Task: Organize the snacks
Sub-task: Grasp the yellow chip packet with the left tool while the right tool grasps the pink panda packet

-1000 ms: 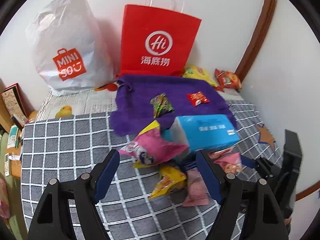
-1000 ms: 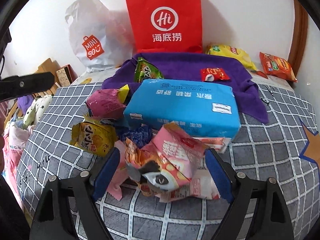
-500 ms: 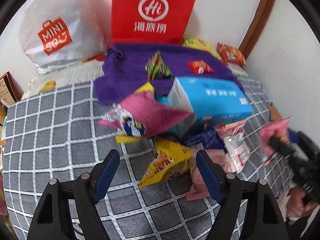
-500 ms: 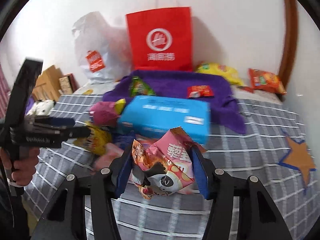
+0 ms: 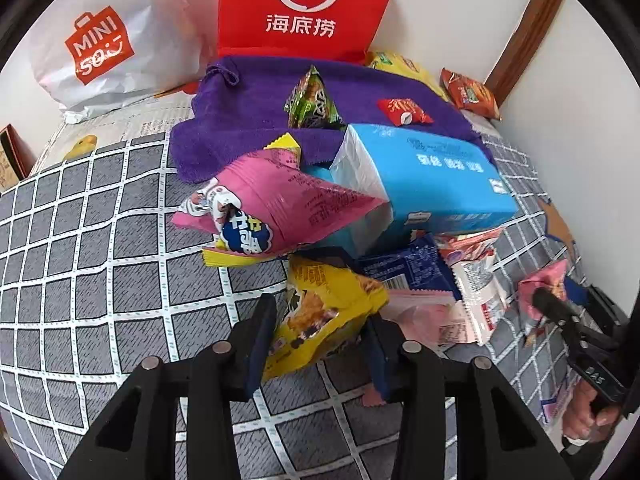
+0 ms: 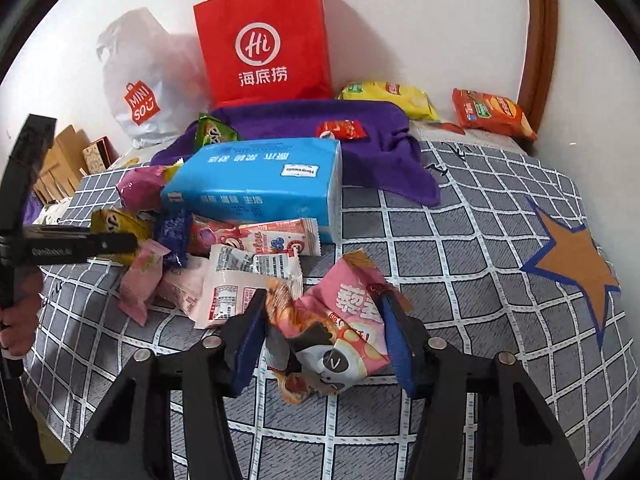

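Observation:
A pile of snack packets lies on a grey checked bedcover (image 5: pixel 100 280). My left gripper (image 5: pixel 320 312) is shut on a yellow snack packet (image 5: pixel 328 288) at the pile's near edge, its pads pressing both sides. My right gripper (image 6: pixel 322 300) is shut on a crumpled pink packet with a panda print (image 6: pixel 344 320), held just off the pile to its right. In the left wrist view, that right gripper (image 5: pixel 552 304) shows at the right edge with the pink packet (image 5: pixel 544 284). The right wrist view catches the left gripper (image 6: pixel 120 240) at the far left.
A blue tissue pack (image 5: pixel 432 176) and a big pink bag (image 5: pixel 288 196) sit mid-pile. Behind lie a purple towel (image 5: pixel 248 120) with a green packet (image 5: pixel 312 100) and a red candy (image 5: pixel 404 110). A red paper bag (image 5: pixel 304 4) and a white plastic bag (image 5: pixel 108 44) stand against the wall.
My left gripper dropped toward the pile and closed on the yellow packet. My right gripper closed on the pink panda packet and carried it away from the pile to the right.

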`<state>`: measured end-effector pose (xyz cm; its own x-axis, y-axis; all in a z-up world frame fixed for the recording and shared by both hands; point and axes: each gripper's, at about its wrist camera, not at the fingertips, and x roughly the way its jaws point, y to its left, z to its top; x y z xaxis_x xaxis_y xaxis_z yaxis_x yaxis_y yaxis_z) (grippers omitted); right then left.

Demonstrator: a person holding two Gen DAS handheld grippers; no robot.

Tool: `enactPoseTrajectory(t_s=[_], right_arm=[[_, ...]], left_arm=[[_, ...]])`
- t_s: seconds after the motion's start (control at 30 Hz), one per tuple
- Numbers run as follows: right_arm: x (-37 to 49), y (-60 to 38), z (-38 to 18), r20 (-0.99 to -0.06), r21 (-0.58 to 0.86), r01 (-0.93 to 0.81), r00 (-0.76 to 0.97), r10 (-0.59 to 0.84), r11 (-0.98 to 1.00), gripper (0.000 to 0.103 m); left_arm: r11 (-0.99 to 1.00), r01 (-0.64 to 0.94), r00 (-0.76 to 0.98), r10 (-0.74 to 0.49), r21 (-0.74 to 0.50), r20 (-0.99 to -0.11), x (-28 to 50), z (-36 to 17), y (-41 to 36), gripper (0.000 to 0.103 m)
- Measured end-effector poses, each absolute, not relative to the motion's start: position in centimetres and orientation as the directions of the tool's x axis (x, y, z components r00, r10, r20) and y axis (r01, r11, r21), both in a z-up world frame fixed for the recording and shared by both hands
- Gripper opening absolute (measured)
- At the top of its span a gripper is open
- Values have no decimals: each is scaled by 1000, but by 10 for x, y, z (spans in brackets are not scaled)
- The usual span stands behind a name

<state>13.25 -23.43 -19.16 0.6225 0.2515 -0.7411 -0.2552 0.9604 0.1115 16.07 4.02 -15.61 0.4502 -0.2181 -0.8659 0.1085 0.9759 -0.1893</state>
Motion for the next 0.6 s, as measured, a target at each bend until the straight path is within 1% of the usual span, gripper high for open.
enactPoseTrajectory(t_s=[0.23, 0.33, 0.4, 0.47, 0.6], right_arm=[[135, -239, -192, -749, 159, -228, 606, 268, 961, 54], [136, -239, -185, -746, 160, -229, 609, 269, 960, 53], [136, -239, -177, -733, 165, -230, 622, 275, 959, 53], [137, -239, -169, -724, 169, -228, 632, 278, 959, 54], [141, -237, -160, -713, 151, -237, 646, 272, 960, 54]], left_arm=[[968, 80, 479, -247, -238, -843, 151, -134, 55, 35], [961, 88, 485, -272, -263, -831, 149, -123, 56, 31], [956, 104, 494, -288, -273, -821, 149, -115, 55, 31], [959, 107, 503, -279, -261, -818, 150, -110, 53, 31], [958, 113, 483, -283, -262, -828, 152, -113, 53, 31]])
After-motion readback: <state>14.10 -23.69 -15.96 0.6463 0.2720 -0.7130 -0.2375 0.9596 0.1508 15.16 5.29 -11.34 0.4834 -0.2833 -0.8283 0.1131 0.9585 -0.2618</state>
